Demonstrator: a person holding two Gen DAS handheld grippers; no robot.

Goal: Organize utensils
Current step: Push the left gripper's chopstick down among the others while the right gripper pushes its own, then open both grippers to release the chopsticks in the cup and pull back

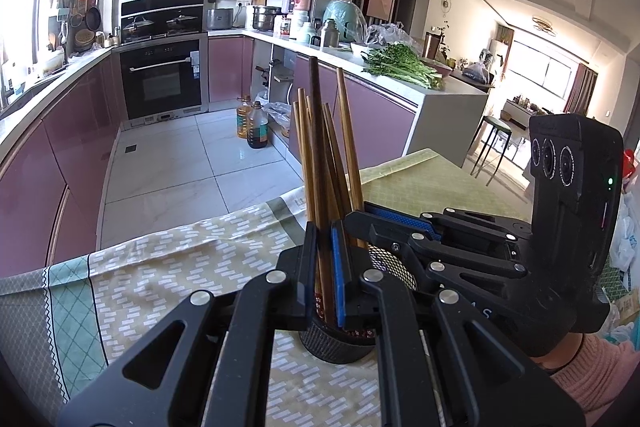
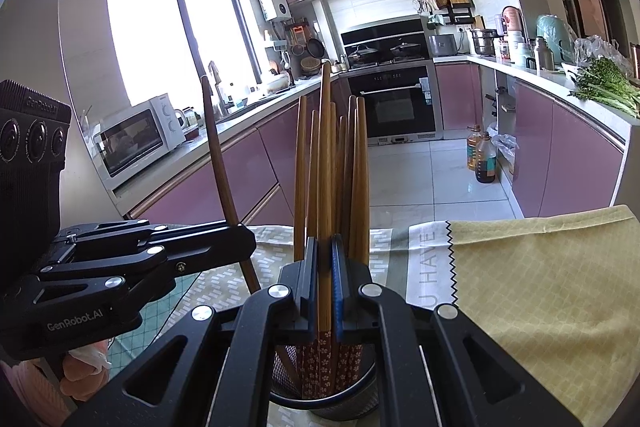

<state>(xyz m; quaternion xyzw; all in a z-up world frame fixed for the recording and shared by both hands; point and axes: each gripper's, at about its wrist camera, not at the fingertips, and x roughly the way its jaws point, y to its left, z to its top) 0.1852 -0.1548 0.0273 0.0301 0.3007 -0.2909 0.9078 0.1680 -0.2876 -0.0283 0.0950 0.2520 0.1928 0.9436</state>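
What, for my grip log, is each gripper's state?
Left gripper: shut on a dark brown wooden chopstick.
Right gripper: shut on a light wooden chopstick.

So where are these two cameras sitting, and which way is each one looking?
Left wrist: rides the left claw, looking across the table at the oven; shows the right claw and a pink sleeve.
Right wrist: rides the right claw, facing the window; shows the left claw.
Shared: chopsticks in a mesh cup, each claw shut on one.

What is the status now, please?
Left gripper shut on one dark chopstick. Right gripper shut on another chopstick in the mesh holder. Nothing in the way.
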